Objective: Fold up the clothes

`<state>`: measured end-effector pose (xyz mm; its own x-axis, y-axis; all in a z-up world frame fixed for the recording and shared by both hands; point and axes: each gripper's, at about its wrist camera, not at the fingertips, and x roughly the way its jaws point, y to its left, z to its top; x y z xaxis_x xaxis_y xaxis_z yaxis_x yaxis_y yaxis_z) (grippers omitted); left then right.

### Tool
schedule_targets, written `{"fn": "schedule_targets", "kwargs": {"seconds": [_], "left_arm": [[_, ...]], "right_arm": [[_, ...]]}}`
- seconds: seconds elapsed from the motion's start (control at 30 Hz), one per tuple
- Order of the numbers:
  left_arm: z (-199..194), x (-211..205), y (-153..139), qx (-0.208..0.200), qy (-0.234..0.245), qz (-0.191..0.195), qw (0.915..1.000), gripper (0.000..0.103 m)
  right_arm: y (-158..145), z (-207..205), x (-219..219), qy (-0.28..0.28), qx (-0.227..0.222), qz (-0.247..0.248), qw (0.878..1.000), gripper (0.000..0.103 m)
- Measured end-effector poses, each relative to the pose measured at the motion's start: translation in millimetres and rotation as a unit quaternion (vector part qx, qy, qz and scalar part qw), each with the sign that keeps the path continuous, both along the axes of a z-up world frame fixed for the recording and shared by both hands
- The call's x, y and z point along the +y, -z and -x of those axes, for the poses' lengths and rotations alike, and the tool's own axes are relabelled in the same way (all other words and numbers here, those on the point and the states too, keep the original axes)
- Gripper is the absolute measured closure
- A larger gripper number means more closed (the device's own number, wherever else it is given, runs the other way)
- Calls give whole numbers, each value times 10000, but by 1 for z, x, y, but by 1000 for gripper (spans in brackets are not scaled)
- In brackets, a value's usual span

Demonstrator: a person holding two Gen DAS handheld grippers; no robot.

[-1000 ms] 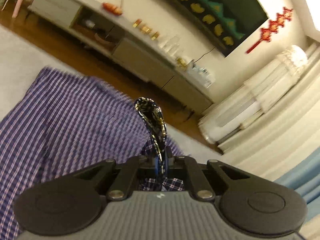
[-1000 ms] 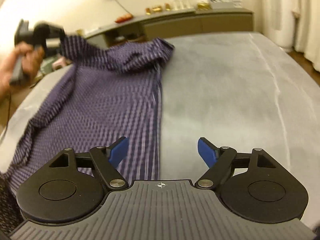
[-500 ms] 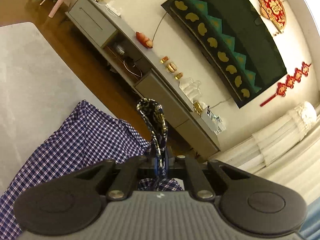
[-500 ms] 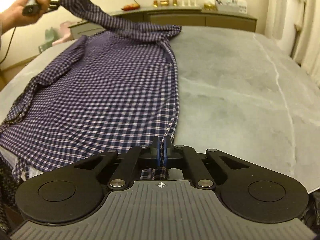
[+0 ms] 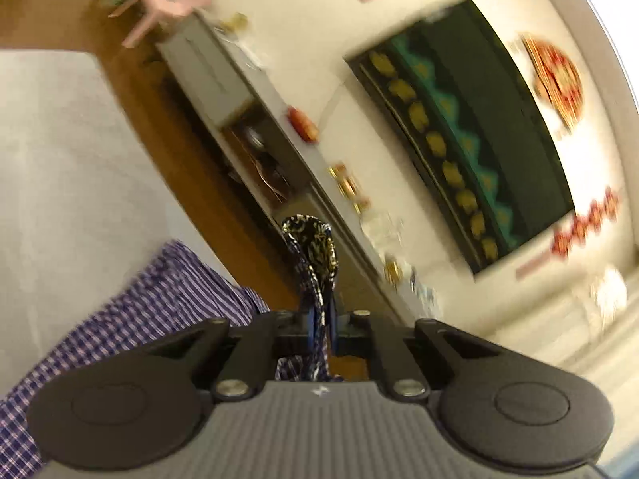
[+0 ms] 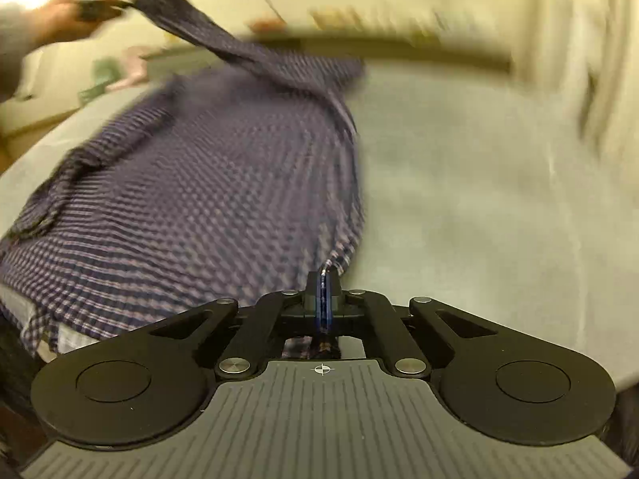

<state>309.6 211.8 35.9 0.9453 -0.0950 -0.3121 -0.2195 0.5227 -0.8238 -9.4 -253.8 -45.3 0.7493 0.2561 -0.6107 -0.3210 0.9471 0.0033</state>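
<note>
In the left wrist view, our left hand-held gripper (image 5: 319, 319) is clenched on the shirt (image 5: 167, 299) collar, lifted off the surface (image 5: 60, 159). In the right wrist view, our right hand-held gripper (image 6: 323, 299) pinches the hem edge; the shirt lies stretched across the surface. Pulling unevenly could slip the thin hem free.

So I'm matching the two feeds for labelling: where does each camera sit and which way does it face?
Left wrist: on the left gripper, shut on the checked shirt, facing a sideboard.
Right wrist: on the right gripper, pinching the shirt's near edge, looking across the table; the left hand shows.
Shared: shirt, table, sideboard.
</note>
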Motion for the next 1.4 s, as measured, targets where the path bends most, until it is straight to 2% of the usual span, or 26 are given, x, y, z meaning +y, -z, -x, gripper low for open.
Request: {"fn": "schedule_targets", "kwargs": {"seconds": [0.1, 0.23, 0.37, 0.5, 0.57, 0.6, 0.67, 0.73, 0.77, 0.83, 0.9, 0.93, 0.97, 1.0, 1.03, 1.07, 1.13, 1.17, 1.23, 1.27, 1.33, 1.4], "left_arm": [[0, 17, 16, 304, -138, 73, 9994, 96], [-1, 28, 32, 569, -51, -26, 9984, 96], [-4, 30, 40, 704, -158, -127, 9973, 96], [-2, 36, 43, 654, -398, -17, 9971, 95], [-1, 39, 42, 699, -568, 16, 9959, 89], [2, 43, 45, 795, -713, 113, 9942, 87], [14, 51, 54, 1059, -1124, 443, 9870, 80], [25, 62, 69, 1131, -1240, 744, 9830, 80], [27, 65, 74, 1173, -1131, 727, 9840, 80], [29, 67, 81, 1216, -691, 516, 9888, 79], [29, 61, 78, 1097, 36, -46, 9939, 68], [27, 54, 72, 1138, 364, -547, 9913, 58], [27, 43, 65, 1175, 680, -1351, 9815, 50], [30, 34, 61, 1119, 870, -2076, 9679, 46], [33, 24, 57, 1056, 1056, -2789, 9486, 39], [36, 14, 53, 988, 1237, -3478, 9241, 31], [46, 4, 59, 908, 1648, -4484, 8738, 29], [51, 2, 63, 876, 1817, -4757, 8562, 29], [60, 4, 71, 787, 2204, -4911, 8391, 29], [62, 7, 74, 727, 2404, -4855, 8374, 29], [63, 1, 82, 710, 2639, -4961, 8241, 29], [57, -6, 90, 765, 2684, -5296, 8010, 29]], "right_arm": [[-1, 5, 19, -503, -119, 99, 9986, 103], [1, -2, 26, -671, 19, 59, 9977, 103], [10, -6, 32, -846, 298, 64, 9959, 103], [18, -10, 38, -988, 506, 297, 9934, 103], [19, -12, 37, -1015, 577, 268, 9928, 103], [18, -13, 35, -1030, 616, 174, 9926, 103], [13, -16, 32, -1072, 696, -103, 9917, 93], [8, -20, 27, -1101, 743, -432, 9902, 85], [4, -21, 23, -1107, 741, -670, 9888, 75], [-3, -25, 12, -1087, 750, -1153, 9845, 71], [-6, -30, 5, -995, 760, -1467, 9812, 70], [-7, -30, 0, -917, 761, -1523, 9811, 69], [-6, -31, -3, -836, 775, -1493, 9822, 67], [-4, -32, -3, -767, 804, -1445, 9832, 66], [-2, -32, -3, -718, 819, -1390, 9843, 66], [-1, -32, -2, -686, 824, -1330, 9853, 66], [2, -32, 1, -628, 819, -1216, 9872, 63], [2, -32, 5, -611, 799, -1167, 9881, 61], [4, -33, 8, -574, 817, -1101, 9889, 61], [6, -34, 9, -555, 835, -1073, 9892, 60], [8, -39, 14, -551, 869, -1006, 9896, 60], [10, -44, 20, -557, 904, -935, 9899, 60]]}}
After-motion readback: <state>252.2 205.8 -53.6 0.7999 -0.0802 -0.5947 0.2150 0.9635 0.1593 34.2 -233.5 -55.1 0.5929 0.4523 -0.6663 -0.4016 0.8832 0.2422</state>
